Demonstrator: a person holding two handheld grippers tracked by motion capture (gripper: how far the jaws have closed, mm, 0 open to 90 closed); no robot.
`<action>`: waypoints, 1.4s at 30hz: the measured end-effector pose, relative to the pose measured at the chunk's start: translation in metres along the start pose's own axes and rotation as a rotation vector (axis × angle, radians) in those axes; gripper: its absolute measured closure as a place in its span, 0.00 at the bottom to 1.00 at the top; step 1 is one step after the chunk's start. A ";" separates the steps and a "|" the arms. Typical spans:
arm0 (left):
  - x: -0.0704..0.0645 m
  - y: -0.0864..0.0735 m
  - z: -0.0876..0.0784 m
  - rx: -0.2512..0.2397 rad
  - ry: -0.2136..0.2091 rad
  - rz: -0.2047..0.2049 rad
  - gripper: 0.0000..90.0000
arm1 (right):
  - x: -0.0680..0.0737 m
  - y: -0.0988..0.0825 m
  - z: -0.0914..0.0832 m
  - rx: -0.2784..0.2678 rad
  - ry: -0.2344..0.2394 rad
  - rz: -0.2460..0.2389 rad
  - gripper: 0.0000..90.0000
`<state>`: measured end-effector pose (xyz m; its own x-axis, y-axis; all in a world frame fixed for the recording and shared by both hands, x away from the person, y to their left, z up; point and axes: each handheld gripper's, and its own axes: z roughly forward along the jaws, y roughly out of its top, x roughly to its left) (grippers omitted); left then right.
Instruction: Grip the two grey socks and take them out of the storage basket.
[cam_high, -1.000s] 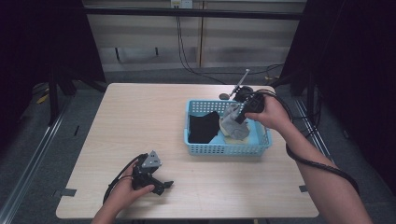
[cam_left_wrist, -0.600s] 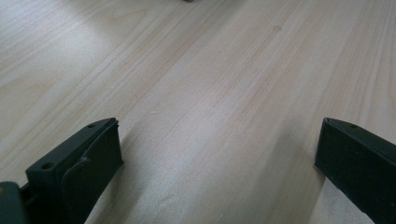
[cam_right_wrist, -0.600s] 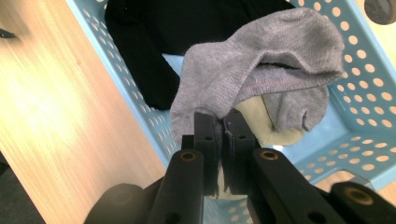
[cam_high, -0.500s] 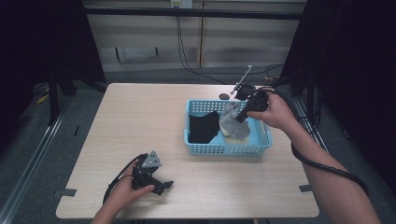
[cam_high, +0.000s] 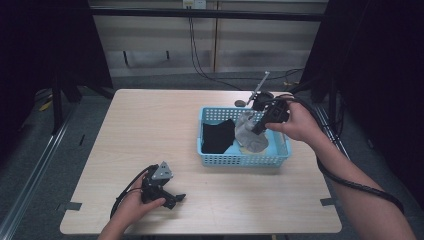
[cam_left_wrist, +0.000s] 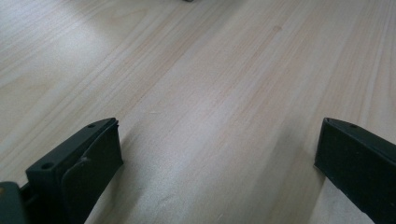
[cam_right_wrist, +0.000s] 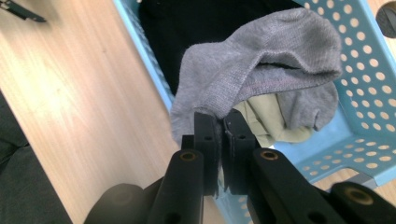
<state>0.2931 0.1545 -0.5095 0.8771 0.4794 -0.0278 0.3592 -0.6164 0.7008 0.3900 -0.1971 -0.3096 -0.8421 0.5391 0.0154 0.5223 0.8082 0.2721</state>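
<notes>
I noted my right gripper (cam_right_wrist: 219, 128) with jaws pinched shut on the grey sock's (cam_right_wrist: 261, 60) edge above the blue basket (cam_high: 280, 152) at the tabletop's (cam_high: 150, 130) three o'clock, my left gripper (cam_high: 170, 197) wide open and empty at seven o'clock, and judged that a straight lift would best clear the rim.

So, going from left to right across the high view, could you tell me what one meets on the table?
Left gripper → black cloth in the blue basket → grey sock held up by the right gripper → the person's right hand.
</notes>
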 end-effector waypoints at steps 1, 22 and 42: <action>0.000 0.000 0.000 0.000 0.000 0.000 0.00 | 0.003 0.000 -0.001 0.000 0.005 -0.005 0.95; 0.000 0.000 0.000 -0.003 -0.001 -0.003 0.00 | 0.056 0.004 0.001 -0.018 0.052 -0.144 0.95; 0.000 0.000 0.000 0.004 -0.002 0.005 0.00 | 0.101 0.010 0.044 0.021 0.130 -0.275 0.95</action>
<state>0.2931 0.1547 -0.5097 0.8794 0.4754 -0.0259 0.3562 -0.6208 0.6983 0.3158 -0.1239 -0.3480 -0.9617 0.2658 0.0674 0.2741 0.9251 0.2630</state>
